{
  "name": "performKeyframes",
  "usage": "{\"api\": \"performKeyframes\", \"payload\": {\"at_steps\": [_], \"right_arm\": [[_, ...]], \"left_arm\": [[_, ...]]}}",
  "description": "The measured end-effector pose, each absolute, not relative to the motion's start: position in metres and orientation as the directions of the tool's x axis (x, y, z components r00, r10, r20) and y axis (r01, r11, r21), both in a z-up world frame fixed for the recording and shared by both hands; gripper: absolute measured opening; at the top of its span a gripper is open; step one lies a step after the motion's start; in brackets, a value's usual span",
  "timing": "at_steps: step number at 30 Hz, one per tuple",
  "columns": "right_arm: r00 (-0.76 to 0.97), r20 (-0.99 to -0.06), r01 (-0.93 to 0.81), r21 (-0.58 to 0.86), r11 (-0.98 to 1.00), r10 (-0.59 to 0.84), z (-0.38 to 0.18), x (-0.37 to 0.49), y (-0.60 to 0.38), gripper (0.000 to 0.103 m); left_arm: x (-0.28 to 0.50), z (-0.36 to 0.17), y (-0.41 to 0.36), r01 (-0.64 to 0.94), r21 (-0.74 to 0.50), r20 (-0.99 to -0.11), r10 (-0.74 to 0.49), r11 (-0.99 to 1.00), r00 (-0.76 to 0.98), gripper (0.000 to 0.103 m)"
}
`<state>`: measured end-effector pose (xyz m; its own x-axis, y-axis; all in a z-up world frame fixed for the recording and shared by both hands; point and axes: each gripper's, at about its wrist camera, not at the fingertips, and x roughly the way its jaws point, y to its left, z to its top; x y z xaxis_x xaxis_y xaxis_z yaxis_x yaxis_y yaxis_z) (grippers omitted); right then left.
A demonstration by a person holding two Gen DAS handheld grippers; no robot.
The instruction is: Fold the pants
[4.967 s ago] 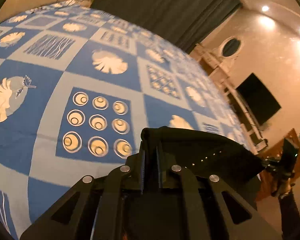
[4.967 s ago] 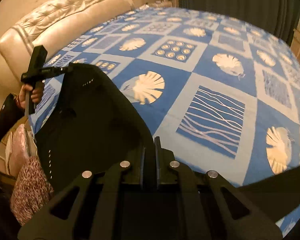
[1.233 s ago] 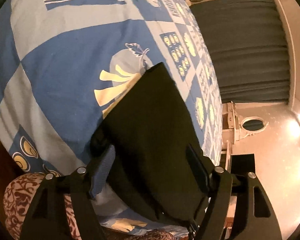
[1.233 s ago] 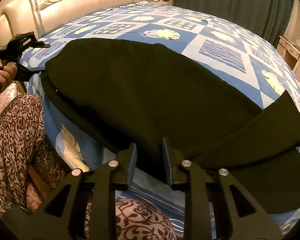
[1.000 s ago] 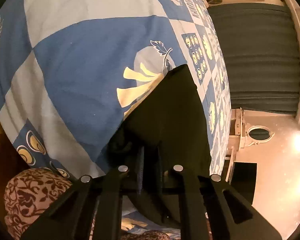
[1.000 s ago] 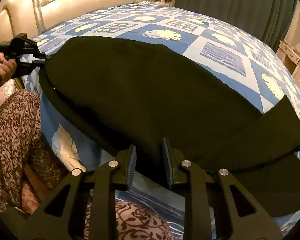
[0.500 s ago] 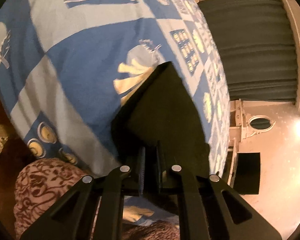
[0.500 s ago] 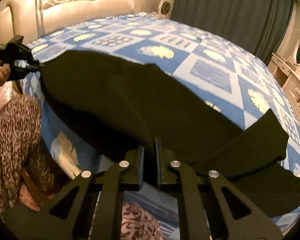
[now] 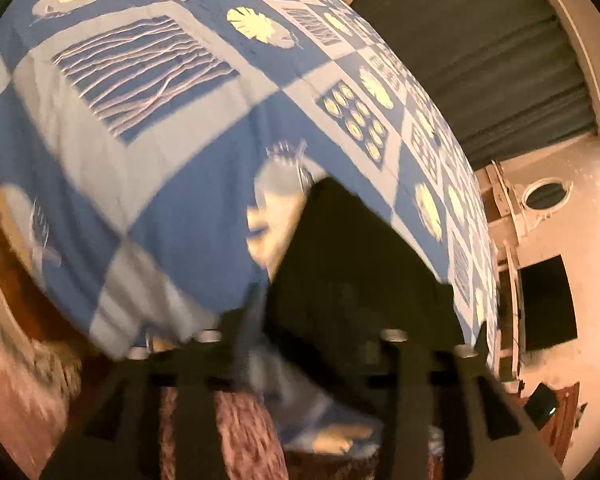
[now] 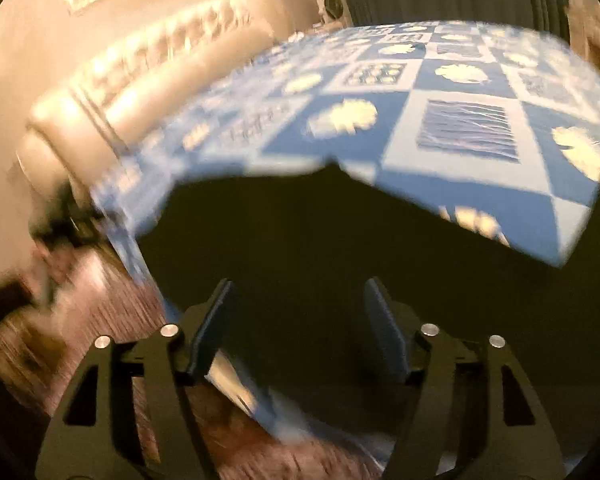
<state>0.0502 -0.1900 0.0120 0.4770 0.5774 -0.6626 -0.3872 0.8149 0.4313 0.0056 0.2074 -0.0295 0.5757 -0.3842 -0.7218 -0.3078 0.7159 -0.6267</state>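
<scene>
The black pants (image 9: 340, 272) lie on the blue and white patchwork bedspread (image 9: 160, 160) near its front edge. In the left wrist view my left gripper (image 9: 312, 324) hangs just above one end of them. Its jaws are opening, the cloth shows between them, and the pads are not pressing on it. In the right wrist view the pants (image 10: 340, 232) spread wide across the lower middle. My right gripper (image 10: 300, 320) is over their near edge, its jaws opening wide, with the cloth below and between the fingers but not gripped. Both views are blurred by motion.
A cream tufted headboard (image 10: 140, 80) runs along the bed's far left side. Dark curtains (image 9: 480, 60) hang behind the bed. A dark screen (image 9: 548, 304) and an oval mirror (image 9: 548, 196) are on the right wall. The person's patterned clothing (image 9: 240, 432) is below the bed's edge.
Half a second ago both grippers were shut on the pants' near edge. Now both have let go with their jaws apart, and both have lifted away from the cloth.
</scene>
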Motion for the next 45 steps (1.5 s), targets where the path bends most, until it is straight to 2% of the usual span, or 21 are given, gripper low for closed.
{"api": "performKeyframes", "payload": {"at_steps": [4, 7, 8, 10, 14, 15, 16, 17, 18, 19, 21, 22, 23, 25, 34, 35, 36, 38, 42, 45], "right_arm": [[0.445, -0.643, -0.341, 0.522, 0.782, 0.623, 0.004, 0.130, -0.187, 0.077], [0.394, -0.698, -0.297, 0.520, 0.801, 0.599, -0.018, 0.184, -0.174, 0.077], [0.365, -0.720, -0.294, 0.512, 0.807, 0.590, -0.027, 0.199, -0.168, 0.077], [0.305, -0.744, -0.285, 0.524, 0.803, 0.594, -0.043, 0.217, -0.160, 0.077], [0.235, -0.764, -0.294, 0.534, 0.793, 0.602, -0.067, 0.234, -0.145, 0.077], [0.225, -0.760, -0.299, 0.542, 0.785, 0.610, -0.070, 0.236, -0.143, 0.074], [0.220, -0.760, -0.308, 0.541, 0.783, 0.612, -0.071, 0.237, -0.141, 0.055], [0.218, -0.769, -0.312, 0.529, 0.789, 0.601, -0.071, 0.239, -0.140, 0.044], [0.212, -0.783, -0.315, 0.512, 0.799, 0.585, -0.073, 0.241, -0.139, 0.033], [0.204, -0.782, -0.318, 0.516, 0.795, 0.589, -0.074, 0.241, -0.139, 0.024], [0.198, -0.776, -0.326, 0.524, 0.787, 0.599, -0.073, 0.240, -0.138, 0.021], [0.207, -0.778, -0.332, 0.515, 0.790, 0.593, -0.071, 0.239, -0.137, 0.019], [0.223, -0.781, -0.342, 0.498, 0.797, 0.584, -0.068, 0.238, -0.135, 0.018], [0.251, -0.785, -0.356, 0.469, 0.808, 0.566, -0.063, 0.236, -0.130, 0.015], [0.343, -0.767, -0.373, 0.419, 0.828, 0.542, -0.038, 0.252, -0.107, 0.010], [0.352, -0.759, -0.375, 0.422, 0.825, 0.548, -0.034, 0.257, -0.102, 0.008], [0.358, -0.744, -0.379, 0.437, 0.816, 0.565, -0.029, 0.262, -0.097, 0.000], [0.359, -0.700, -0.387, 0.490, 0.781, 0.617, -0.019, 0.274, -0.085, 0.000], [0.349, -0.677, -0.360, 0.542, 0.759, 0.648, -0.013, 0.292, -0.064, 0.002], [0.397, -0.699, -0.296, 0.516, 0.804, 0.595, -0.011, 0.286, -0.077, 0.041]], "left_arm": [[0.059, -0.058, 0.209, -0.295, -0.624, -0.742, -0.429, 0.724, 0.516, 0.049], [0.089, -0.072, 0.204, -0.269, -0.628, -0.738, -0.449, 0.730, 0.504, 0.049], [0.096, -0.074, 0.206, -0.264, -0.645, -0.723, -0.461, 0.717, 0.514, 0.051], [0.104, -0.075, 0.207, -0.240, -0.670, -0.700, -0.490, 0.702, 0.520, 0.060], [0.109, -0.072, 0.200, -0.190, -0.686, -0.676, -0.518, 0.702, 0.525, 0.066], [0.109, -0.069, 0.194, -0.159, -0.673, -0.679, -0.519, 0.722, 0.519, 0.066], [0.109, -0.067, 0.189, -0.127, -0.654, -0.686, -0.515, 0.746, 0.514, 0.066], [0.110, -0.066, 0.182, -0.094, -0.626, -0.699, -0.503, 0.774, 0.508, 0.066], [0.110, -0.064, 0.172, -0.058, -0.574, -0.723, -0.472, 0.817, 0.504, 0.058], [0.109, -0.063, 0.164, -0.027, -0.521, -0.747, -0.440, 0.853, 0.499, 0.045], [0.109, -0.064, 0.146, 0.016, -0.381, -0.800, -0.338, 0.924, 0.496, 0.037], [0.109, -0.063, 0.141, 0.037, -0.340, -0.805, -0.311, 0.940, 0.505, 0.029], [0.108, -0.062, 0.137, 0.049, -0.308, -0.811, -0.289, 0.950, 0.509, 0.027], [0.110, -0.059, 0.134, 0.042, -0.271, -0.818, -0.253, 0.962, 0.516, 0.015], [0.114, -0.056, 0.138, 0.009, -0.244, -0.823, -0.212, 0.970, 0.526, 0.012], [0.116, -0.056, 0.140, 0.005, -0.254, -0.824, -0.219, 0.967, 0.522, 0.012], [0.118, -0.056, 0.143, -0.001, -0.262, -0.825, -0.224, 0.965, 0.518, 0.012], [0.121, -0.052, 0.147, -0.003, -0.264, -0.825, -0.225, 0.964, 0.519, 0.012], [0.123, -0.054, 0.144, 0.006, -0.260, -0.834, -0.227, 0.966, 0.503, 0.012], [0.119, -0.055, 0.142, 0.044, -0.242, -0.826, -0.230, 0.969, 0.515, 0.013]]}}
